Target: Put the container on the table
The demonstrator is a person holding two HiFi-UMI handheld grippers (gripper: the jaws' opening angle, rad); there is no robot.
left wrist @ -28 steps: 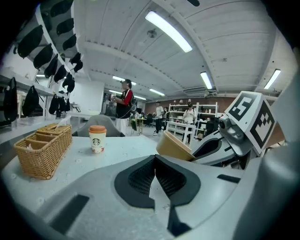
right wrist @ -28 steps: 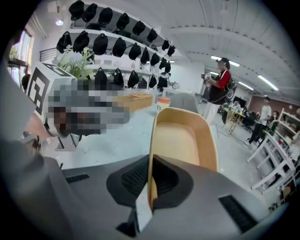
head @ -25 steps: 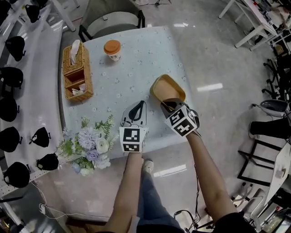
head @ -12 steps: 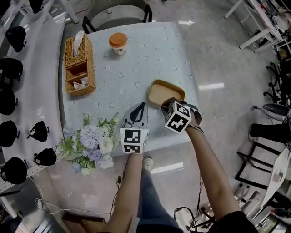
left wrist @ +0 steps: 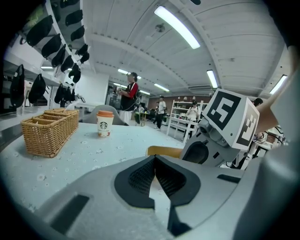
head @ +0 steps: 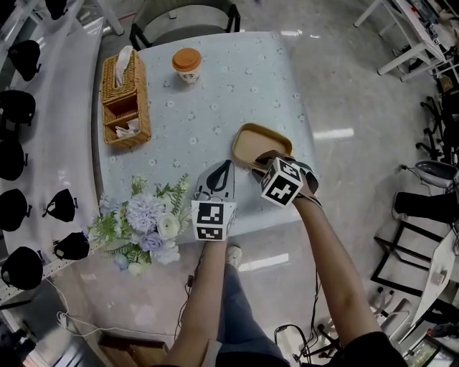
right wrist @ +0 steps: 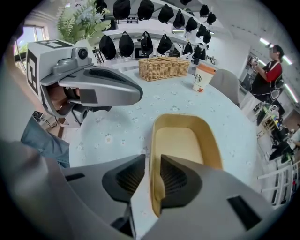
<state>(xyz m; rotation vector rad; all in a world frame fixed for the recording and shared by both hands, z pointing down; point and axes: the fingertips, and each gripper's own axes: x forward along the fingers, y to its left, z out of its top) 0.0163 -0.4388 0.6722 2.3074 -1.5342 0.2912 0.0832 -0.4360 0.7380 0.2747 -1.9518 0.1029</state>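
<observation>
a table (head: 215, 107) with a pale blue flowered cloth stands on a shiny grey floor (head: 358, 107). on it are a wicker basket (head: 123, 100) at the left, a paper cup (head: 187, 64) with an orange lid at the far end, and a bunch of flowers (head: 147, 222) at the near left corner. a chair (head: 183, 18) is pushed in at the far side, and a white shelf (head: 64, 107) along the left carries black caps (head: 14, 107).

both bare forearms reach forward from the near edge. the right gripper (right wrist: 152, 173) pinches the near wall of the tan container (right wrist: 187, 145), one jaw inside and one outside. the container lies level, low over the cloth near the table's right edge; whether it touches cannot be told. the left gripper (left wrist: 154, 159) hovers just beside it, jaws pressed together at the tips with nothing between.
</observation>
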